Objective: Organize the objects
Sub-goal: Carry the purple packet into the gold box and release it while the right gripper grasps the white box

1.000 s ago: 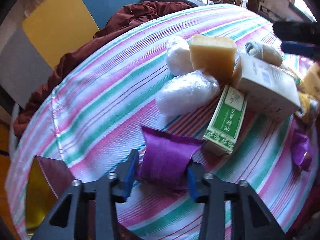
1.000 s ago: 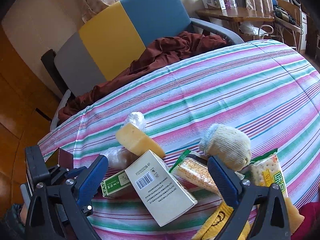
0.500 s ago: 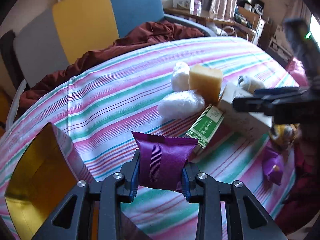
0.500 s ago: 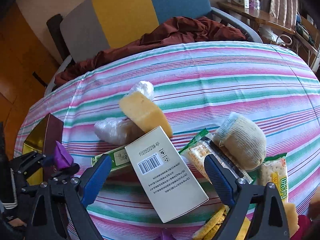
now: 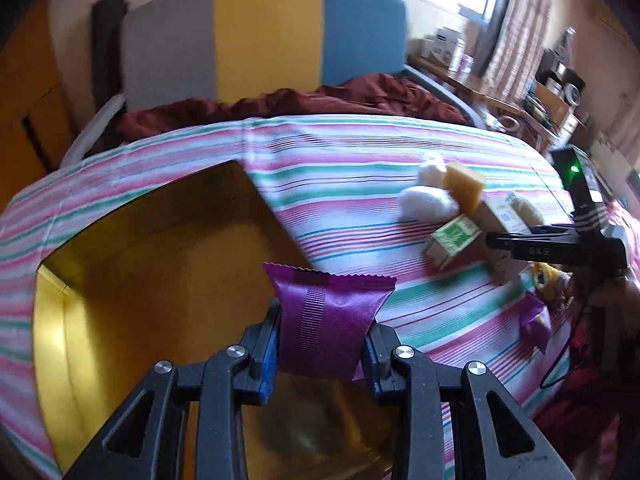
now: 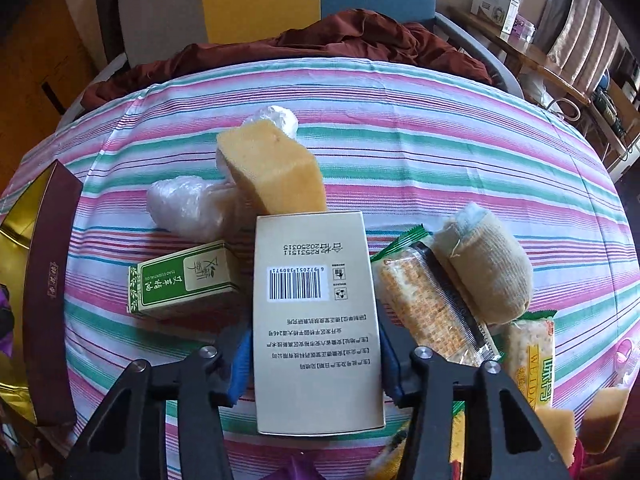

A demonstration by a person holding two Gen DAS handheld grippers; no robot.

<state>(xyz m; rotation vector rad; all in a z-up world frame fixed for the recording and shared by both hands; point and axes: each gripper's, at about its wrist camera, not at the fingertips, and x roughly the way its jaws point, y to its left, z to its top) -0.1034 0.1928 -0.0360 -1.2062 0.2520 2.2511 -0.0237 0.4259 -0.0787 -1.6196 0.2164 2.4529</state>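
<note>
A striped tabletop (image 6: 440, 128) before a tricolour chair (image 6: 256, 4) is shown; one purple packet (image 5: 328, 328) and one beige box (image 6: 316, 320) are pinched by left fingers (image 5: 270, 344) and just-closed right fingers (image 6: 240, 364).

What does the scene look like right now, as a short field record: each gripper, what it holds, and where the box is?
left gripper: shut on purple packet, held over the gold box
right gripper: jaws just closed in, pads against beige carton
gold box: open, at the table's left edge
still on striped cloth: green carton, yellow sponge, cracker packs
</note>
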